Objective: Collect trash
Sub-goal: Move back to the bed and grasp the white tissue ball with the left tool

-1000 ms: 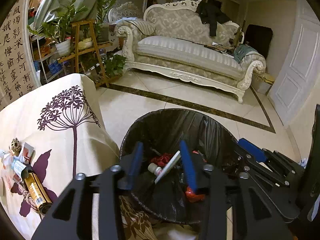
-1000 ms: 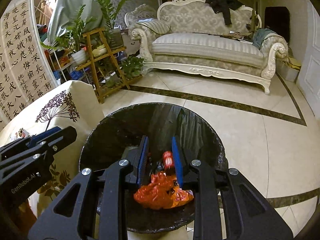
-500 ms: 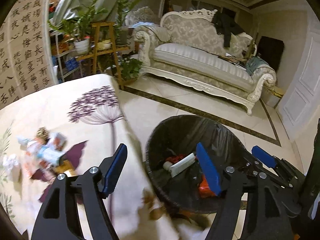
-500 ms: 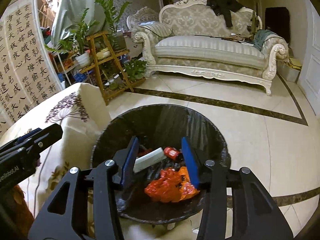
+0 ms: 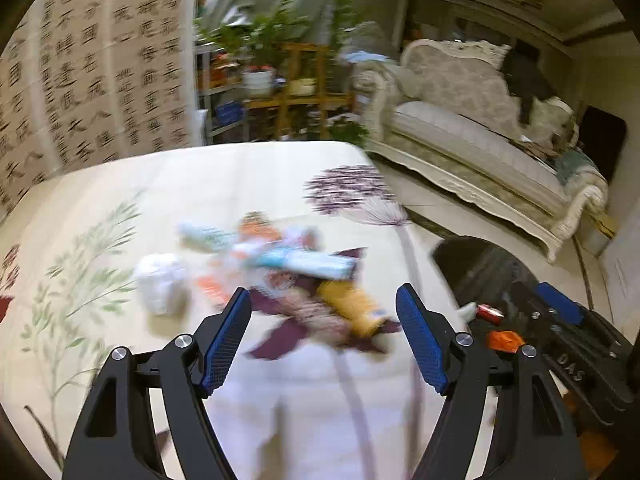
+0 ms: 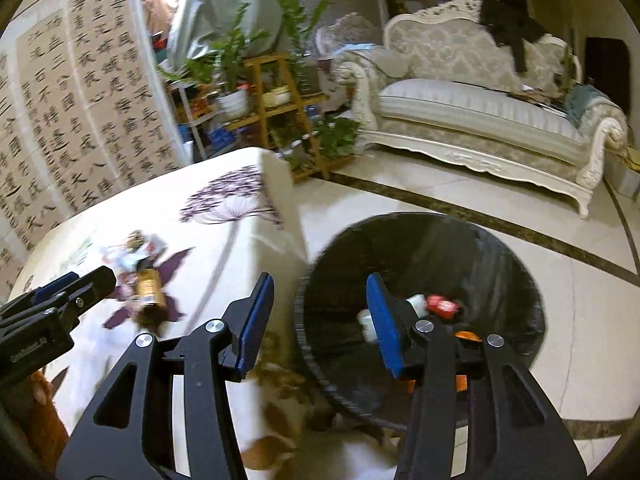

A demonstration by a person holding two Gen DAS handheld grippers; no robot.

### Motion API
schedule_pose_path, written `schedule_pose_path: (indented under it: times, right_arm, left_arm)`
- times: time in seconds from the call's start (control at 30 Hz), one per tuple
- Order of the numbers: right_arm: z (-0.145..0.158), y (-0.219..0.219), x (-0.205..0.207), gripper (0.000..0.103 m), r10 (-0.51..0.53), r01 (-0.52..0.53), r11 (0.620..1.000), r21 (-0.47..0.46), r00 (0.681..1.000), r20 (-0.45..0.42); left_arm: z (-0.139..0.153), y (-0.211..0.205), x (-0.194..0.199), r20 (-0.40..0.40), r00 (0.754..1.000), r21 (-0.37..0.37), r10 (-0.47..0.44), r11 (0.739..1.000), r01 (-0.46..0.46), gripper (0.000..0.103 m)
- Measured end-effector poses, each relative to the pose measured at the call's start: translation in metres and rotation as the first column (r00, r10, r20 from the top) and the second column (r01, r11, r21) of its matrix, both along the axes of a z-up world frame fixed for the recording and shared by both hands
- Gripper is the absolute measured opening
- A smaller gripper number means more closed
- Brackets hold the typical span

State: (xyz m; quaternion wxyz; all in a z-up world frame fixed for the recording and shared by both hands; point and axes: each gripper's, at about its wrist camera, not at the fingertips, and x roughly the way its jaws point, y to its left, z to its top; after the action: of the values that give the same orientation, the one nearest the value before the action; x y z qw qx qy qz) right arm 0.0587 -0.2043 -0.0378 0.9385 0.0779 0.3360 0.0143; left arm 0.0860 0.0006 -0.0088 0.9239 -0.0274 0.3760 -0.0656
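Note:
A blurred heap of trash lies on the floral tablecloth: a crumpled white paper, a blue-and-white wrapper and a yellow-labelled bottle. My left gripper hangs open just short of the heap, nothing between its fingers. Beside the table stands the black-lined bin, holding a white tube, a red piece and an orange bag. My right gripper hovers over the bin's left rim and the table corner. Its jaws are opening and empty.
A cream sofa stands across the tiled floor. A wooden plant shelf and a calligraphy screen stand behind the table. The table edge drops off right next to the bin.
Both grippers opened and dropped a white tube and an orange bag into the bin. The left swung left from the bin to the table; the right also shifted left.

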Motion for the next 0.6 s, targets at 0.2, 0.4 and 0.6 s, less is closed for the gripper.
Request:
schedule_pose_path:
  times: [0.2,0.4,0.6]
  right_arm:
    - [0.005,0.037,0.008,0.047,0.087,-0.087,0.996,-0.008,0.996,0.001]
    - [0.006,0.065,0.017,0.048,0.146,-0.146,0.989,-0.011,0.989,-0.003]
    - [0.005,0.083,0.027,0.048,0.177,-0.177,0.984,-0.014,0.984,-0.01]
  left_arm:
    - [-0.004,0.047,-0.002,-0.01,0.995,0.009,0.104,0.995,-0.104,0.073]
    - [-0.013,0.083,0.007,-0.042,0.984,0.008,0.173,0.985,-0.173,0.073]
    - [-0.022,0.097,0.026,-0.077,0.981,0.009,0.181,0.984,-0.181,0.073]
